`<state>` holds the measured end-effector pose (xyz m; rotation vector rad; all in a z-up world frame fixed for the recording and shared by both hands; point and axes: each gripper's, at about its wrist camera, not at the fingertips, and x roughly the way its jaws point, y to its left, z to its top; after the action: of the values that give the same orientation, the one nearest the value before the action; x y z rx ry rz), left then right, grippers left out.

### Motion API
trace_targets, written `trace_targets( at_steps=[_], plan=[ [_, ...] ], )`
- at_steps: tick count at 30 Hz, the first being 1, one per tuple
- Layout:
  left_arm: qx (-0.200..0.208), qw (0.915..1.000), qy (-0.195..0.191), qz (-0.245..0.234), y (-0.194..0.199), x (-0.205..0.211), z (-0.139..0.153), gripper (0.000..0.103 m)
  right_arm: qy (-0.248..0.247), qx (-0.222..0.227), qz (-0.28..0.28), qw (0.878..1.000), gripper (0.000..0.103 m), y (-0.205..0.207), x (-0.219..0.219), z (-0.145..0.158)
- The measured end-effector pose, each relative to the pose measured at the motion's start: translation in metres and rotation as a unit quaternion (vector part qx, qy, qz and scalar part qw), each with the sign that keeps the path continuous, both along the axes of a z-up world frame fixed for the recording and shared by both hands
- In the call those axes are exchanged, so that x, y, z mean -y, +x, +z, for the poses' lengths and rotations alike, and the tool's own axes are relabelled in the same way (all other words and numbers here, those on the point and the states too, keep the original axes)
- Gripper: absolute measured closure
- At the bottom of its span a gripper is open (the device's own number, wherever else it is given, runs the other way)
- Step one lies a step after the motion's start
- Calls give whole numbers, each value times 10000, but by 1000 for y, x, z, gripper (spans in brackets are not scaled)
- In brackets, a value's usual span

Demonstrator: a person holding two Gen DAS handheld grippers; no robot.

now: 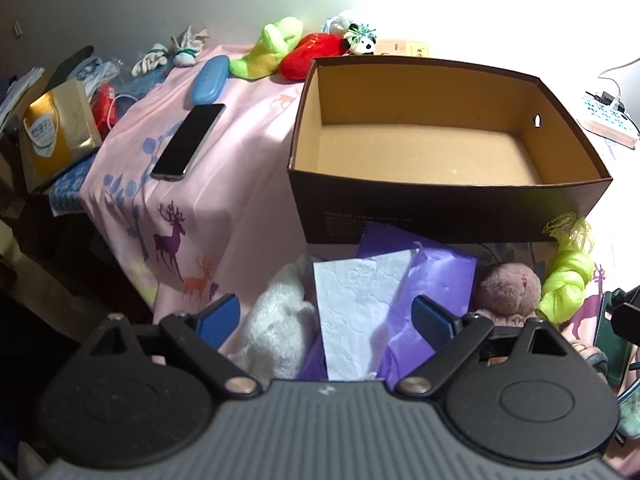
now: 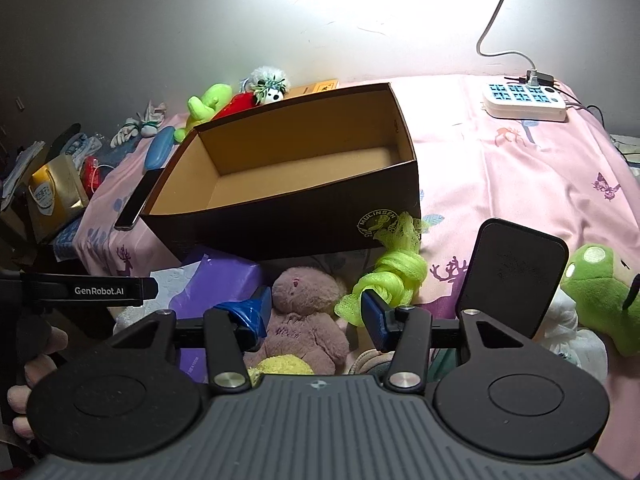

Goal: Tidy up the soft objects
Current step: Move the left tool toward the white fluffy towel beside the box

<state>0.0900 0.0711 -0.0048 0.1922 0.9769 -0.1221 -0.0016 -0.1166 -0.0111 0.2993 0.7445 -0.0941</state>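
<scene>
We find the left tool released over a tissue, the right tool released above a plush bear.

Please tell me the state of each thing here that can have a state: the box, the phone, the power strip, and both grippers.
cardboard box: lid off, nothing inside, upright.
phone: screen dark, lying flat.
power strip: plugs inserted at one end.
left gripper: open, holding nothing.
right gripper: open, pink plush bear below, not gripped.
</scene>
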Motion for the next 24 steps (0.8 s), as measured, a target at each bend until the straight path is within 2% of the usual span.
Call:
trace_targets(
  at_steps=[7,10,20,24],
  plan=[
    [-7,9998,22,-210,10,-3,-6,10,-115,42,-205,9997,77,1,-12,-6],
    [-12,9997,29,-222,14,-5,-7,10,10,18,-212,9998,77,5,-11,-7],
    [-85,9999,39,55,18,-20,-12,10,459,-238,-15,9987,77,23,-14,-18],
    [-13,9995,-122,294,21,-42,-12,10,674,-368,73,9970,77,27,-11,-22]
  ],
)
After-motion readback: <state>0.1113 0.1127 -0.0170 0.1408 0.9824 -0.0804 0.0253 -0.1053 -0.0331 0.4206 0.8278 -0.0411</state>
